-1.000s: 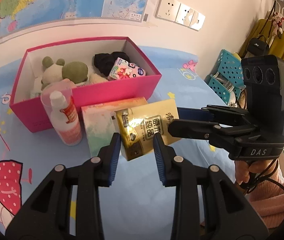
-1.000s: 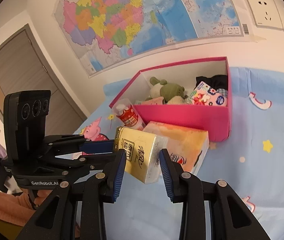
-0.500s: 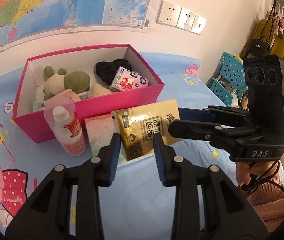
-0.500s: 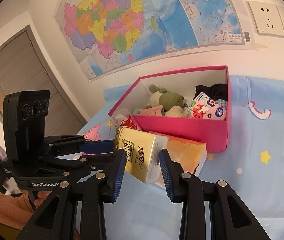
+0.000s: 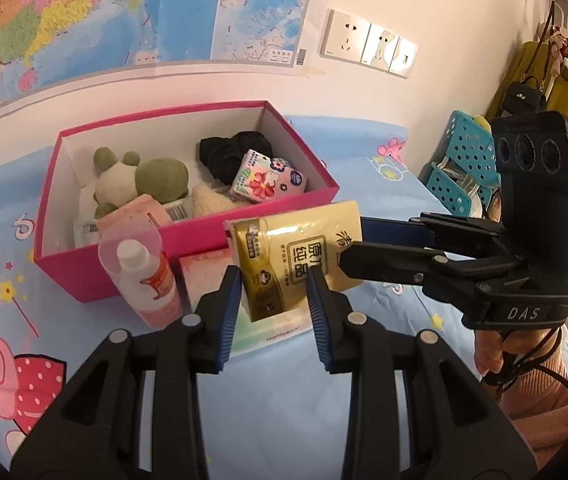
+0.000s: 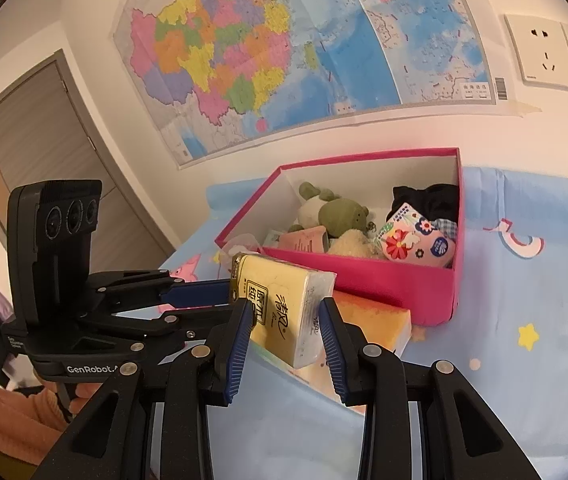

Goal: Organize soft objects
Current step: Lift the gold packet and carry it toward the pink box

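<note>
With both grippers (image 5: 274,308) (image 6: 285,338) clamped on the gold tissue pack (image 5: 297,262), we should lift level and clear the pink box (image 5: 268,216) near wall before releasing.

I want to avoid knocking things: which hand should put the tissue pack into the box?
Probably the right. Both pairs of jaws grip the tissue pack, but the box lies beyond the right gripper, while a bottle stands beside the left gripper.

Wall map (image 6: 284,60), sockets (image 5: 367,46), teal baskets (image 5: 463,164), grey door (image 6: 44,152).
</note>
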Motion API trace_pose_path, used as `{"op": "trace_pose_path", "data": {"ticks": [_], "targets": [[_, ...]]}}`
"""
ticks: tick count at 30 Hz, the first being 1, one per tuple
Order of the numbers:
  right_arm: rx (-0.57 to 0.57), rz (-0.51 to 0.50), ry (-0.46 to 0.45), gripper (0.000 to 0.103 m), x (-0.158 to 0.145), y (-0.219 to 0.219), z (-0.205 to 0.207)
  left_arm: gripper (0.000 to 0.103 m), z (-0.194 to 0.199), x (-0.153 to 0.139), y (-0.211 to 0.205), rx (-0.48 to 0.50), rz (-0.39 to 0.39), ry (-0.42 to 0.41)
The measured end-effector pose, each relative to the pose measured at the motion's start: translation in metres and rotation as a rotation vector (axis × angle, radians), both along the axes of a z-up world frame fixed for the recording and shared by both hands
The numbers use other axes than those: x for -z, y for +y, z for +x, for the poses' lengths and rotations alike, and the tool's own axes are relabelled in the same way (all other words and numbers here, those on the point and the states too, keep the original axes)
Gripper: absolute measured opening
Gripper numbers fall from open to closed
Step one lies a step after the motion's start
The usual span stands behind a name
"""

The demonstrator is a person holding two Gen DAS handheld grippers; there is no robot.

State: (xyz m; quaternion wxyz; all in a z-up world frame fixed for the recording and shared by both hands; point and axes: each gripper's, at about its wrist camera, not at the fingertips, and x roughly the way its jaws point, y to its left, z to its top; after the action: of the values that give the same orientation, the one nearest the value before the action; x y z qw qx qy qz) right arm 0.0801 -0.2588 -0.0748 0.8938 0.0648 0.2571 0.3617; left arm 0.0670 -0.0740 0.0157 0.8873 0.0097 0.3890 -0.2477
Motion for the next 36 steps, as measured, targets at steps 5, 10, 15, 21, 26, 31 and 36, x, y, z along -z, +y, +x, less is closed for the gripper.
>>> {"op": "trace_pose_path", "data": {"ticks": [5, 10, 15, 21, 26, 31, 36], "targets": [[0.002, 0.005, -0.010, 0.036, -0.004, 0.001, 0.004, 0.035, 0.006, -0.004, 0.000, -0.007, 0.003, -0.010], [0.005, 0.011, -0.019, 0.036, -0.008, 0.001, 0.009, 0.035, 0.009, -0.005, 0.000, -0.013, 0.009, -0.015], [0.005, 0.013, -0.022, 0.036, -0.010, 0.001, 0.013, 0.035, 0.014, -0.007, 0.000, -0.015, 0.010, -0.018], [0.007, 0.013, -0.026, 0.036, -0.012, 0.002, 0.016, 0.035, 0.019, -0.009, 0.001, -0.016, 0.008, -0.021], [0.010, 0.014, -0.029, 0.036, -0.016, 0.002, 0.020, 0.035, 0.021, -0.010, 0.001, -0.019, 0.009, -0.022], [0.011, 0.013, -0.037, 0.036, -0.019, 0.003, 0.023, 0.035, 0.026, -0.012, 0.002, -0.025, 0.009, -0.020], [0.011, 0.017, -0.040, 0.036, -0.021, 0.004, 0.029, 0.035, 0.032, -0.012, 0.002, -0.030, 0.009, -0.019]]}}
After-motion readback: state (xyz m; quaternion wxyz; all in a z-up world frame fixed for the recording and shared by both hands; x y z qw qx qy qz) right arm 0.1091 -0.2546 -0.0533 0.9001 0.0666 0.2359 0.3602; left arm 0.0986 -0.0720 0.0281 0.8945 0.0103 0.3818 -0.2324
